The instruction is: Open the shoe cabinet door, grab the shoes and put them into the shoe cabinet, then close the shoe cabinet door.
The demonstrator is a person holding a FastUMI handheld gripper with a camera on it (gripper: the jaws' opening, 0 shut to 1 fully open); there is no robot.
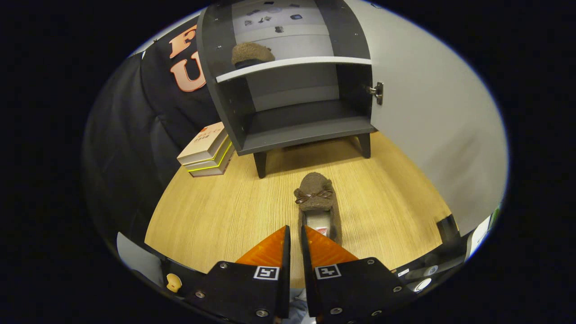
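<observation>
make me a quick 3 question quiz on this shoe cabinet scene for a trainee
1. True or false: the cabinet door is open.
2. Where is the first shoe? A) upper shelf B) floor
3. What lies just ahead of the gripper fingertips?

Key:
1. True.
2. A, on the upper shelf.
3. The second shoe, on the wooden floor; the fingers are nearly together, gripping nothing.
</observation>
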